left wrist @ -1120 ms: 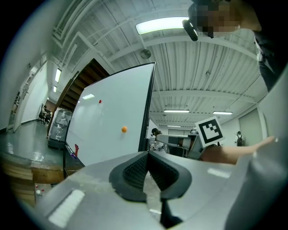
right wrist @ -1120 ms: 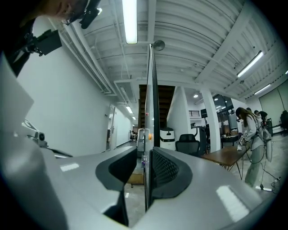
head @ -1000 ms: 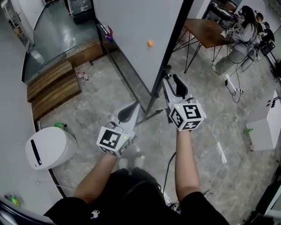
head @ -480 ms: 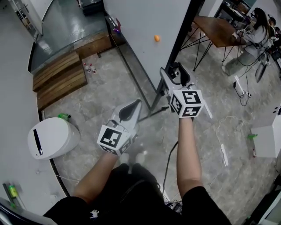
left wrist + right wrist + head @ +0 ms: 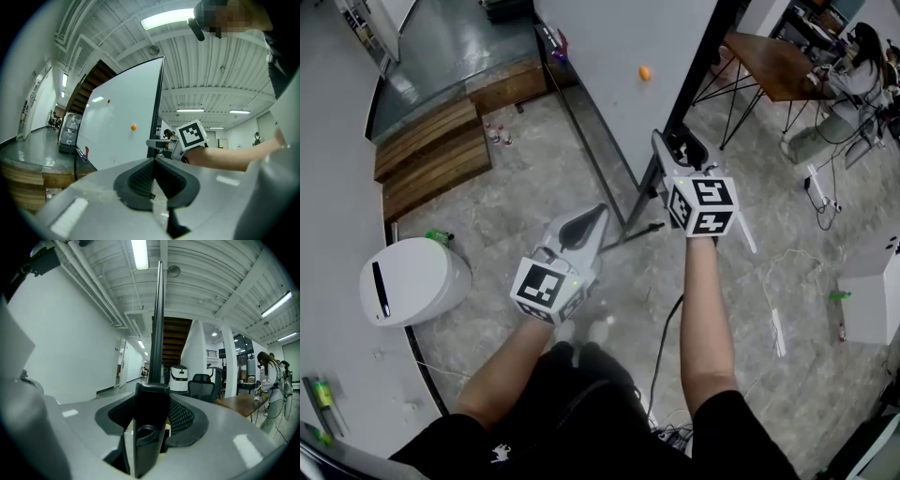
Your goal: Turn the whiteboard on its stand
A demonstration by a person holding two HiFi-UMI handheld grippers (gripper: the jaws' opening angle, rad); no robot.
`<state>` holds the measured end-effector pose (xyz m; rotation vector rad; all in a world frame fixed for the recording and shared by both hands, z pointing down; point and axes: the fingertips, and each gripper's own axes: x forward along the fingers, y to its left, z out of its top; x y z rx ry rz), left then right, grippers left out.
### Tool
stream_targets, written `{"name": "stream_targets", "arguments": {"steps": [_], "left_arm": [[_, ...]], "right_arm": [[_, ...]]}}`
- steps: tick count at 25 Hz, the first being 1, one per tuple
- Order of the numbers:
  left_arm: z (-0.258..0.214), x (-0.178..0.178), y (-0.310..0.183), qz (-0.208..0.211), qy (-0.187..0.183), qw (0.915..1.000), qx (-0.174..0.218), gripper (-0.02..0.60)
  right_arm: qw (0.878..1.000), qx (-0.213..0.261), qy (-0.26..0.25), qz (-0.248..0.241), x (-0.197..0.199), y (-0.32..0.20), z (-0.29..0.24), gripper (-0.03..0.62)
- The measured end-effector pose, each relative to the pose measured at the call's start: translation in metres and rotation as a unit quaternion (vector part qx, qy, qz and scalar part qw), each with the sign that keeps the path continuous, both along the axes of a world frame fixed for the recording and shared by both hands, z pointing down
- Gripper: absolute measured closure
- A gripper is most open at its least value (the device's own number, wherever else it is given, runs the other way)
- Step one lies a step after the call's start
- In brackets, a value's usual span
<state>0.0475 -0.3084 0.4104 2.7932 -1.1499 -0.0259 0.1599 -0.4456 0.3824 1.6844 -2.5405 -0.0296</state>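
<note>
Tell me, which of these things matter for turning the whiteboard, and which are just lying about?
In use:
whiteboard
frame
right gripper, fingers just closing on that frame
left gripper, shut and empty

Lying about:
white bin
wooden steps
table
bottles

Mottled grey stone floor (image 5: 525, 202); brown wooden steps (image 5: 431, 155) far left, brown wooden table (image 5: 773, 64) far right; ribbed white ceiling (image 5: 201, 273).

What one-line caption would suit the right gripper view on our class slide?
Right gripper, fingers just closing onto the whiteboard frame that stands upright between them.
</note>
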Motion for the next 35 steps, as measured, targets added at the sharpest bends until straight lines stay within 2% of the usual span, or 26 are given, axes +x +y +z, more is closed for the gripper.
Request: {"name": "stream_targets", "arguments": {"steps": [16,27,35], "left_arm": [[0.001,-0.014,0.016,-0.019,-0.005,0.9998,-0.004,0.580],[-0.004,-0.020,0.026,-0.025,-0.004,0.9997,0.001,0.580],[0.000,-0.016,0.033,-0.014,-0.012,0.9998,0.007,0.580]], "right_arm": [[1.000,-0.027,-0.010,0.005,0.005,0.002,-0.001,0.402],[0.999,-0.031,-0.010,0.003,0.021,0.030,0.001,0.402],[0.999,-0.041,-0.009,0.004,0.036,0.056,0.005,0.402]]}}
